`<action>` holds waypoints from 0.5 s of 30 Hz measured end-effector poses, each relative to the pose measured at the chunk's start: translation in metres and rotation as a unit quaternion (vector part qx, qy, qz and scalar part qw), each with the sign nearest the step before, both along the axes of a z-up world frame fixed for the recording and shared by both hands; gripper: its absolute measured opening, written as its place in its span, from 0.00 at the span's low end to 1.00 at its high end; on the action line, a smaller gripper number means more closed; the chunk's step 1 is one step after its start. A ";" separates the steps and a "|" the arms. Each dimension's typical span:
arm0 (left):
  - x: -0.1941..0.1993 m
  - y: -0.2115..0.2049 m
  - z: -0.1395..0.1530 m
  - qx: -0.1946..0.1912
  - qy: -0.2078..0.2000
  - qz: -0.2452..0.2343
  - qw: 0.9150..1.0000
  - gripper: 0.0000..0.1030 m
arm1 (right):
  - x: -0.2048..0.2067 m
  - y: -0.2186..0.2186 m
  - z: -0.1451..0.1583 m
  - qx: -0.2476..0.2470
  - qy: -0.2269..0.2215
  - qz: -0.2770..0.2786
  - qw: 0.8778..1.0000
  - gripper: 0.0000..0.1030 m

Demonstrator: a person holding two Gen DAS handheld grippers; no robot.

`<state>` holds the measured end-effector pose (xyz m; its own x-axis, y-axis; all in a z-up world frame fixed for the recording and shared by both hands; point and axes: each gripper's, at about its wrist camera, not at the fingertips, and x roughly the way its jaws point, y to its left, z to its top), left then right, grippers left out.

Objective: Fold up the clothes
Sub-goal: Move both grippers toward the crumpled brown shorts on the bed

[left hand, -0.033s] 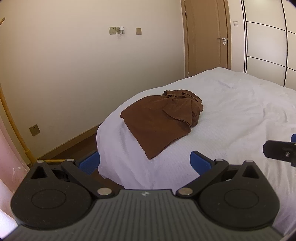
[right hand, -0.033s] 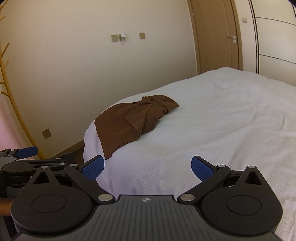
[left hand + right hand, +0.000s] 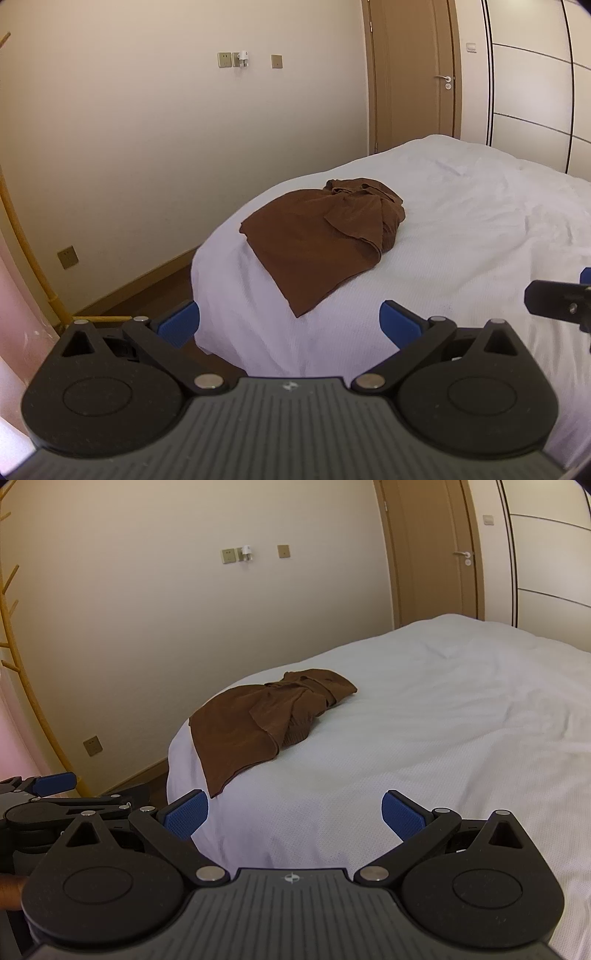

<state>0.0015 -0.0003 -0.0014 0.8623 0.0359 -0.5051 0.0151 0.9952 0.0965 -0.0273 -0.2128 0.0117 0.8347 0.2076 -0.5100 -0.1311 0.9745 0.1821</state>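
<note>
Brown garment (image 3: pixel 325 236) lies crumpled near the rounded corner of the white bed (image 3: pixel 480 229), one pointed flap reaching toward the mattress edge; wide bare sheet extends to its right. Left gripper (image 3: pixel 290 325) is spread wide with nothing between its blue pads (image 3: pixel 400 323), held short of the bed corner, apart from the garment; right gripper (image 3: pixel 293 812) likewise agape and empty. No legible writing; only a small emblem on each gripper body. Right view alone shows the coat rack (image 3: pixel 14 635) and the left gripper's side; left view shows floor beside the bed.
</note>
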 end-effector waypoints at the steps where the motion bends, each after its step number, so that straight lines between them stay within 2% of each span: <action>1: 0.001 0.000 -0.001 -0.003 0.003 -0.003 1.000 0.99 | 0.000 0.000 0.000 0.001 -0.001 0.000 1.000 1.00; 8: 0.009 -0.011 -0.002 -0.009 0.007 -0.021 1.000 0.99 | -0.006 -0.002 -0.001 0.003 -0.007 -0.001 1.000 1.00; 11: 0.000 0.002 0.000 -0.025 -0.004 -0.029 0.999 0.99 | -0.010 -0.003 -0.001 0.003 -0.004 -0.003 1.000 1.00; 15: 0.002 -0.001 -0.001 -0.022 -0.002 -0.031 0.999 0.99 | 0.002 -0.003 -0.005 0.003 0.004 -0.008 1.000 1.00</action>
<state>0.0038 -0.0010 -0.0028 0.8644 -0.0395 -0.5013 0.0760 0.9957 0.0526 -0.0256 -0.2154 0.0066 0.8341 0.1971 -0.5152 -0.1137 0.9754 0.1890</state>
